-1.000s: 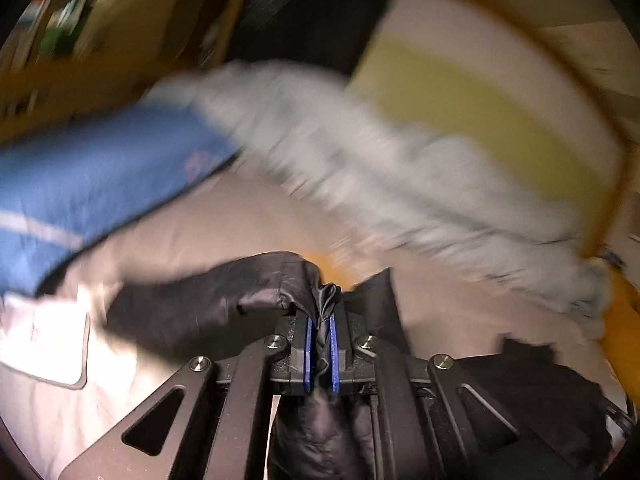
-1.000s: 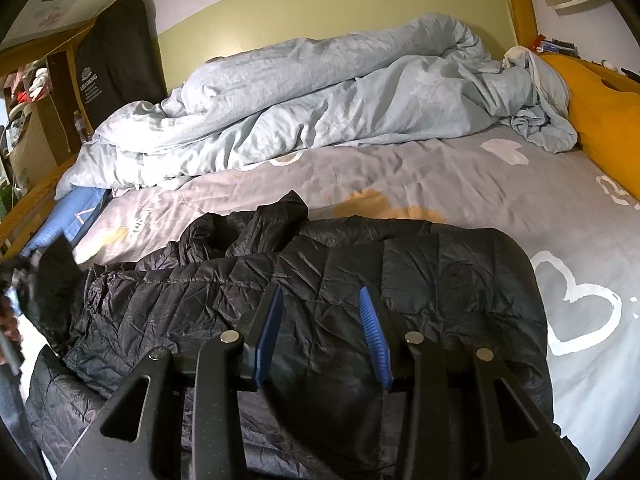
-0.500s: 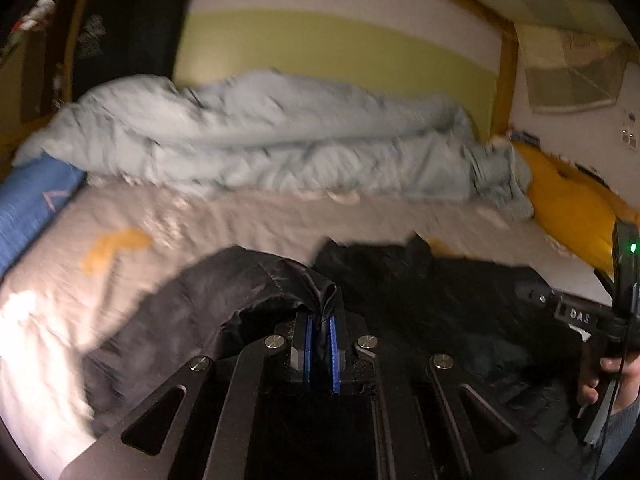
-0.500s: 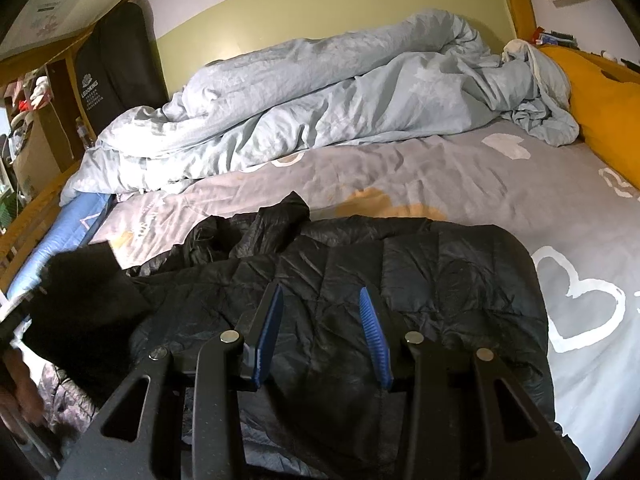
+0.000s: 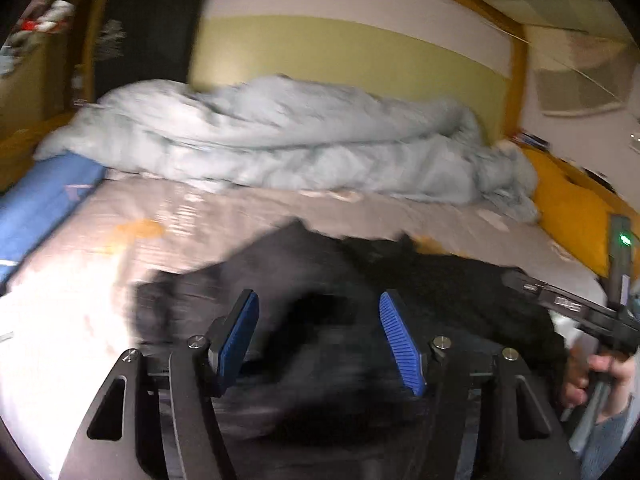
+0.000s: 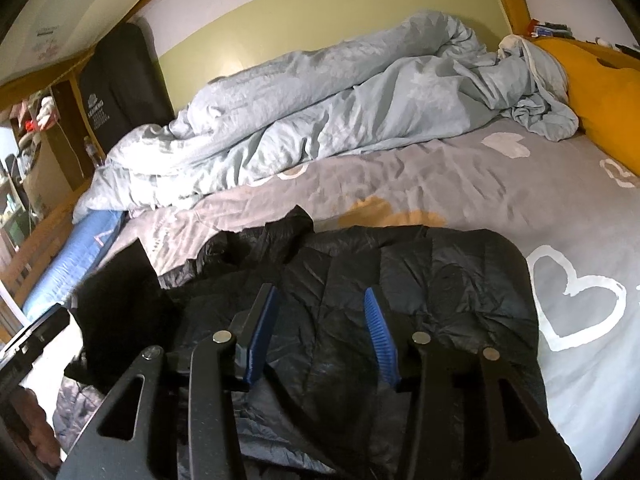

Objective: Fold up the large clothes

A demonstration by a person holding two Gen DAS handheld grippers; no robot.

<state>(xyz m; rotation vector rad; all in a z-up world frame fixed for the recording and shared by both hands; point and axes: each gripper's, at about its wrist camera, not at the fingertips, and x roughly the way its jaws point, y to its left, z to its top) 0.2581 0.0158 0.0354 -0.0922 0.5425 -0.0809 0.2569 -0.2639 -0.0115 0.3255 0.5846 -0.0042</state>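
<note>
The left gripper (image 5: 319, 330) has just been opening: its blue pads (image 5: 236, 330) now stand wide apart, released, with the black quilted jacket (image 6: 400, 276) lying blurred below and ahead of them and nothing pinched between. The right gripper (image 6: 320, 328) is also unclenched, its jaws having just widened a little, hovering over the jacket, which lies spread on the grey heart-print bed sheet (image 6: 500, 200) directly beneath and in front of it. Beyond both grippers a crumpled pale-blue duvet (image 6: 340, 108) stretches along the far side of the bed, with an orange pillow (image 6: 604, 92) off to the right.
</note>
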